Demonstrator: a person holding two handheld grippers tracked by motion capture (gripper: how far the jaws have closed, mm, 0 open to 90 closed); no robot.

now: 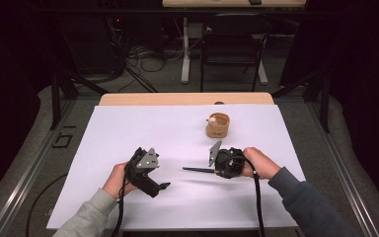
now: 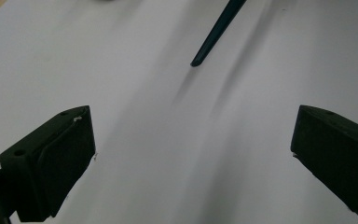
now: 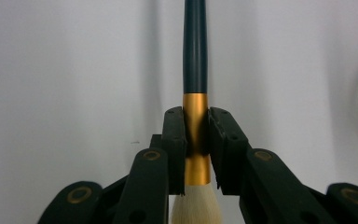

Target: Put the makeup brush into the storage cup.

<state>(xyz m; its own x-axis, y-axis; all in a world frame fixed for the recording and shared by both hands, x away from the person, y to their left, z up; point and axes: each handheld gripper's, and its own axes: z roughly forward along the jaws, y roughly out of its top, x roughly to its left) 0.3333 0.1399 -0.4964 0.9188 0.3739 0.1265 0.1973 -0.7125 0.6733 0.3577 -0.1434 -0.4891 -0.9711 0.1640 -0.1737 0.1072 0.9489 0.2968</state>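
Near the right edge of the desk [image 1: 128, 99], on the white sheet [image 1: 128, 123], you have your right gripper [image 3: 196, 135] clamped tight on the brush [image 3: 195, 51], jaws pinched onto the gold ferrule [image 3: 196, 116] just above the pale bristles [image 3: 195, 205]. Smart place to bite: the metal band is the stiffest part, so the tuft isn't crushed and the dark handle can't swivel. In the high view that handle [image 1: 198, 170] sticks out level toward the middle of the sheet, tip pointing at your other hand, lifted just clear of the paper by the look of its shadow.

Your left gripper [image 1: 164, 186] sits toward the near left, jaws spread wide with nothing between them. Its own camera looks straight up the sheet at the tapered handle tip [image 2: 214, 32], well apart from it, so you seem lined up to take the free end or steady it.

Beyond your right hand [image 1: 259, 163], toward the far edge, the small wooden holder [image 1: 217, 125] stands upright with a pale knob at its rim. That looks like the likely home for the brush.
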